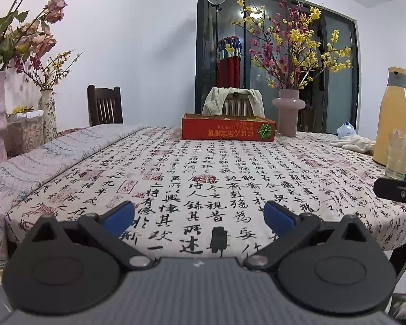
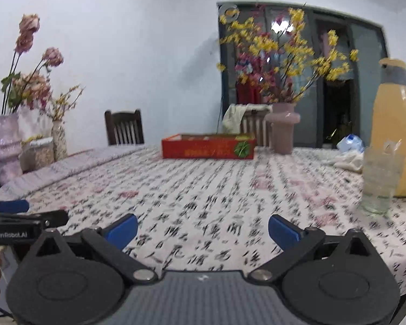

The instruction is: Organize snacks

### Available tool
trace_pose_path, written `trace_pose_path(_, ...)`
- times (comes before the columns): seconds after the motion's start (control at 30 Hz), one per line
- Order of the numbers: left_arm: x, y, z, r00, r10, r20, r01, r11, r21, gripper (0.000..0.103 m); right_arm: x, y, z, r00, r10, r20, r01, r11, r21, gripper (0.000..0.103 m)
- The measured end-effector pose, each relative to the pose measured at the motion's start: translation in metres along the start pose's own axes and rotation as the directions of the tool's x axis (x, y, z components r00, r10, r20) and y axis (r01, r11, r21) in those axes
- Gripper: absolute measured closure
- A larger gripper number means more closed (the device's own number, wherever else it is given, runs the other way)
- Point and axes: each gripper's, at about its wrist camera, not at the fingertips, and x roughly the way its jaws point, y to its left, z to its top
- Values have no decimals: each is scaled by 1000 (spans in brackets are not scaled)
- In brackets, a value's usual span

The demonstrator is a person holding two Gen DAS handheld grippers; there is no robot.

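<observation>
Both grippers sit at the near edge of the desk (image 1: 203,178), nothing grasped: left gripper (image 1: 199,215) with jaws spread wide, right gripper (image 2: 203,230) likewise spread and empty. Judged step: approach, before any pick. The task's thing is the red snack box (image 1: 228,130), an open shallow tray at the far side of the desk, well apart from both grippers; its contents barely show over the rim, so individual snacks cannot be told. Next move calls for a long reach forward to the box, keeping clear of the pink vase (image 1: 288,115) just right of the box, and of the drinking glass (image 2: 380,178) and yellow flask (image 2: 398,127) further right of it. Surface: calligraphy-print cloth, soft, may drag or wrinkle. Room: white walls, dark glazed door behind the box, chairs beyond; right wrist view is motion-blurred.
</observation>
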Motion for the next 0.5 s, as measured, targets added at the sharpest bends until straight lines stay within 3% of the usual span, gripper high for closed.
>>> trace_pose_path(0.5, -1, -3, 0, 1000, -14, 13, 14, 1000, 9, 0, 10, -2, -1, 999, 16, -35, -15, 1000, 22, 0)
